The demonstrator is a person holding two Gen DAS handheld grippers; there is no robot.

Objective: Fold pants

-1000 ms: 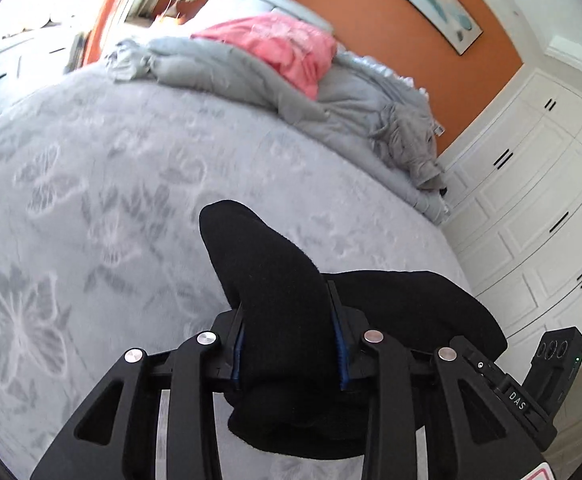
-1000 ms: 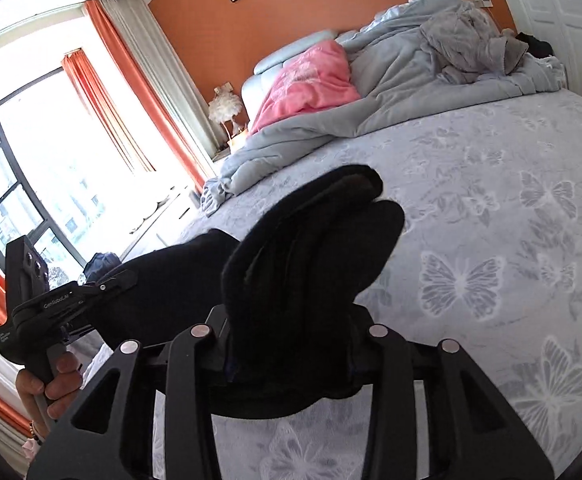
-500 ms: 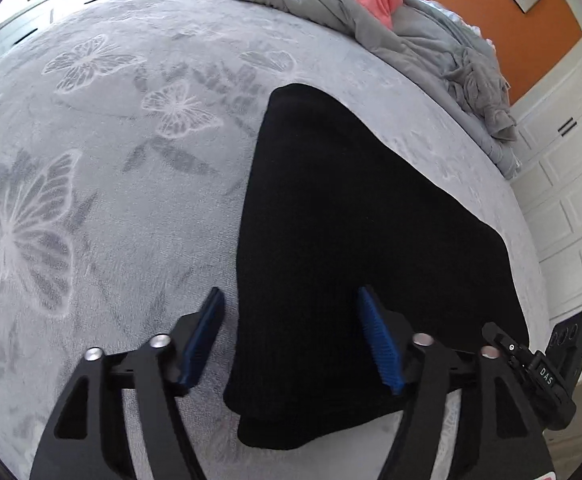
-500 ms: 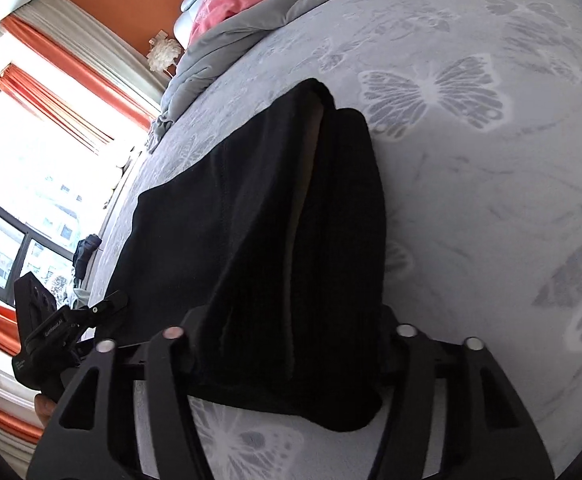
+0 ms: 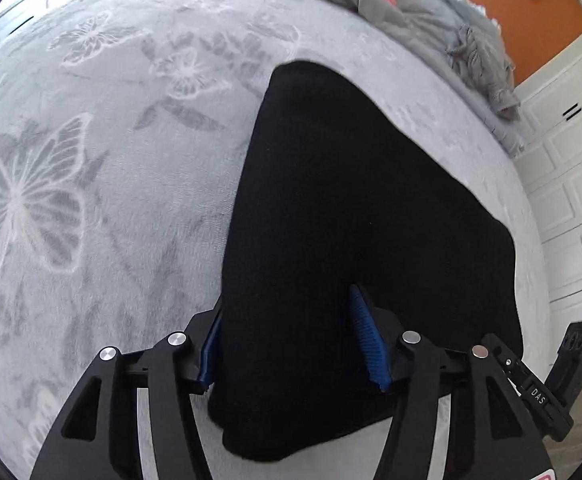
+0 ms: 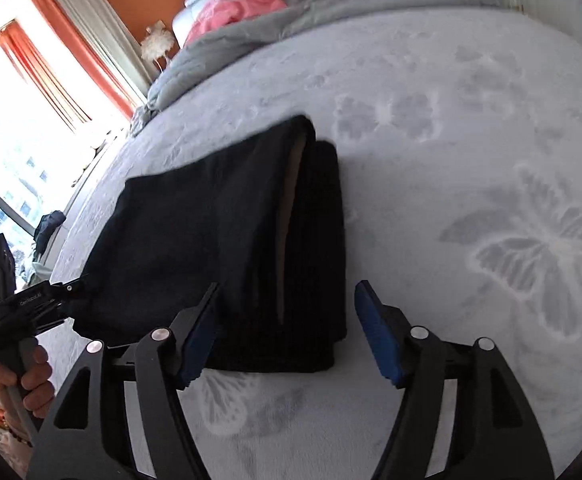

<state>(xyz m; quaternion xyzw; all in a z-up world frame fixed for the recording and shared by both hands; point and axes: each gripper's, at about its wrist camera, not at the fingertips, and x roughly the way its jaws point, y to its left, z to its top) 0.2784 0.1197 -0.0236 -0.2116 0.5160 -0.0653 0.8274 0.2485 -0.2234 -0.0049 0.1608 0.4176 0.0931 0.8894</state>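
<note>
The black pants [image 5: 363, 216] lie folded into a thick dark slab on the grey bedspread [image 5: 91, 200] with its pale butterfly pattern, close to the near edge of the bed and stretched along it; at their left end the left gripper [image 5: 291, 340] straddles the bundle, its blue pads [image 5: 365, 336] set on either side of the cloth; those jaws have just been narrowing and stand at a middling width, the left pad right against the fabric, the right one half sunk behind a fold, so I cannot tell whether they truly pinch it; a hand [image 6: 23, 384] grips the handle of that tool at the bed's near left edge; moving rightward, the pants show a stacked edge with a thin pale line of lining between the layers; at their right end the right gripper [image 6: 287, 332] has just been widening, and its jaws stand apart, the left pad [image 6: 197, 344] touching the side of the cloth, the right one clear of it over bare bedspread, so the bundle rests on the bed on its own; toward the head of the bed a rumpled grey duvet [image 6: 331, 4] lies in a heap with a pink pillow [image 6: 235, 4] on it, against an orange wall [image 5: 539, 28].
</note>
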